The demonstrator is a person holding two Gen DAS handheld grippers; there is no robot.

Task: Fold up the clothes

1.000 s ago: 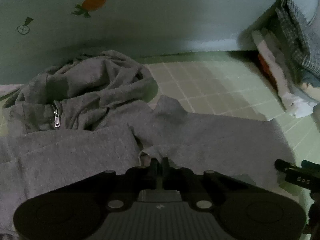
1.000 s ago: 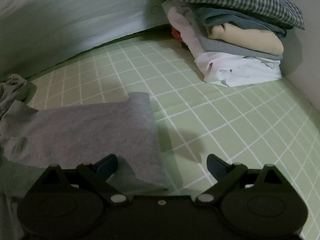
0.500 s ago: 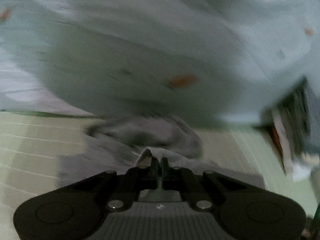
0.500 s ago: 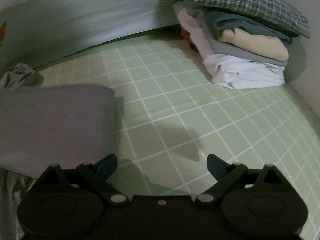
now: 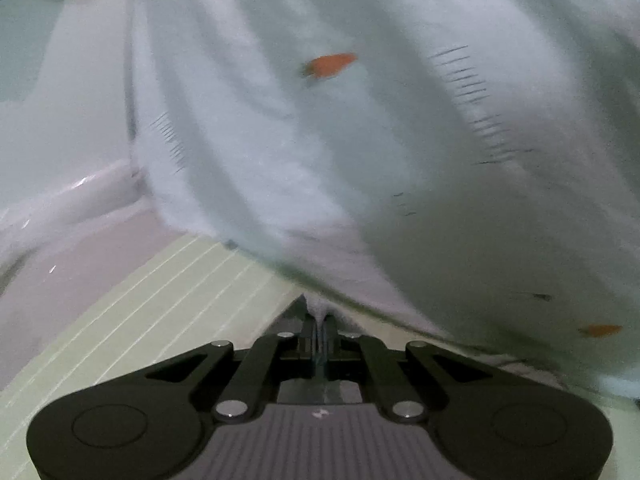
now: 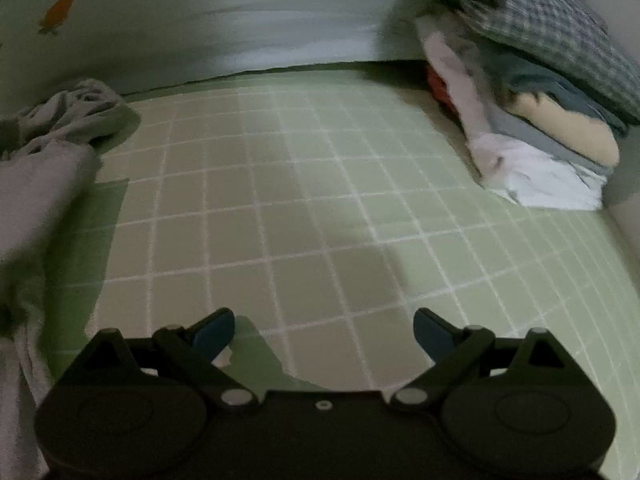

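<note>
Grey hoodie [image 6: 44, 184] lies bunched at left — we pinch its fabric in our left gripper [image 5: 320, 326]; our right gripper [image 6: 324, 330] gapes empty.

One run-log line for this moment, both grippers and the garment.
left gripper: shut on grey zip hoodie edge | right gripper: open, over green grid mat | folded clothes stack: far right

The left tongs [image 5: 319, 330], jaws pressed together, pinch a small peak of grey garment [image 5: 316, 309] above the green checked bedsheet [image 5: 168, 300]. Behind rises a pale blue quilt [image 5: 320, 140] printed with orange carrots [image 5: 330, 65], blurred across most of the view.
</note>
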